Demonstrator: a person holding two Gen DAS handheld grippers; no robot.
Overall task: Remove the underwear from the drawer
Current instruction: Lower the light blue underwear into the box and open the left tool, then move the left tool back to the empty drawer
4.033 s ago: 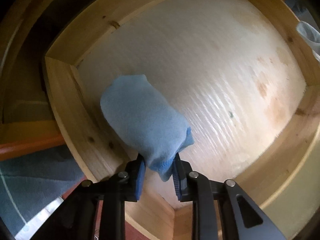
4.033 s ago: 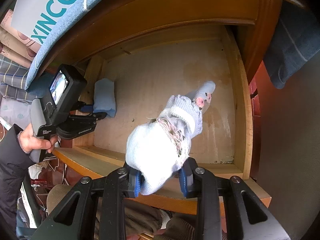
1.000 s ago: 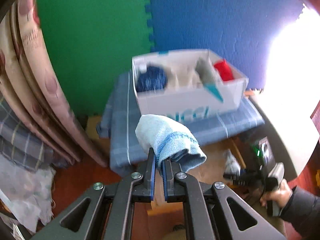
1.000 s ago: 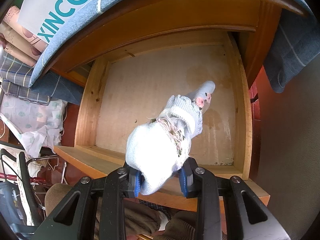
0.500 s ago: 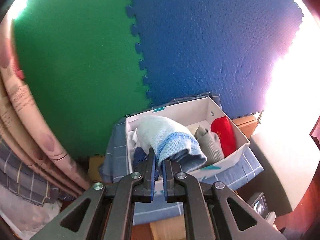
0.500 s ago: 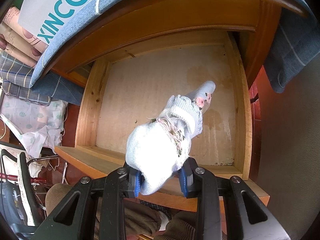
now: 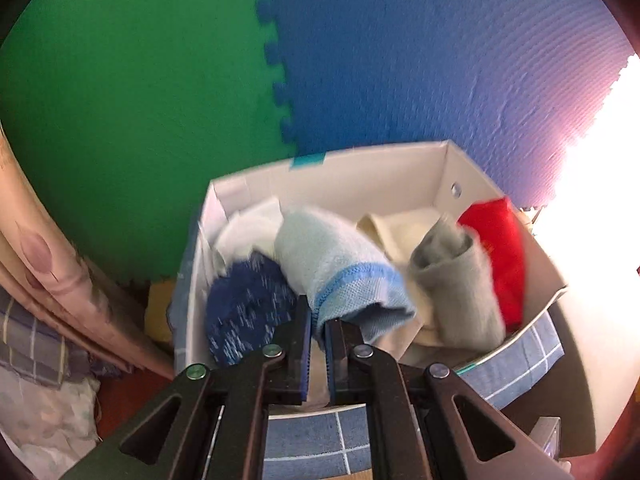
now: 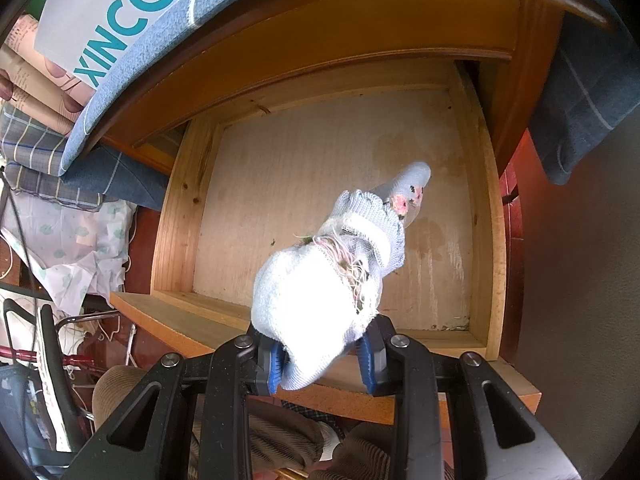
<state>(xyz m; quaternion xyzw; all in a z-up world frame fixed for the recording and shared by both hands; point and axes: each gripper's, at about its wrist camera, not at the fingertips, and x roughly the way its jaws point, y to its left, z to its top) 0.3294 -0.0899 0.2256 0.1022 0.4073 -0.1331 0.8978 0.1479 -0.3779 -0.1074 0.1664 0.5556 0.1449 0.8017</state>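
Gripping rolled garments — both tongs (image 7: 318,322) (image 8: 322,354) — beneath box (image 8: 120,12) lettered "XINCC".

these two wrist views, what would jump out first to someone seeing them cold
In the left wrist view, the left claw grips a light blue rolled garment over a white box packed with bundles, a red one at its right and a dark blue one at its left, against green and blue foam mats. In the right wrist view, the right claw holds a pale flowered bundle above an open wooden drawer with a bare, stained bottom.
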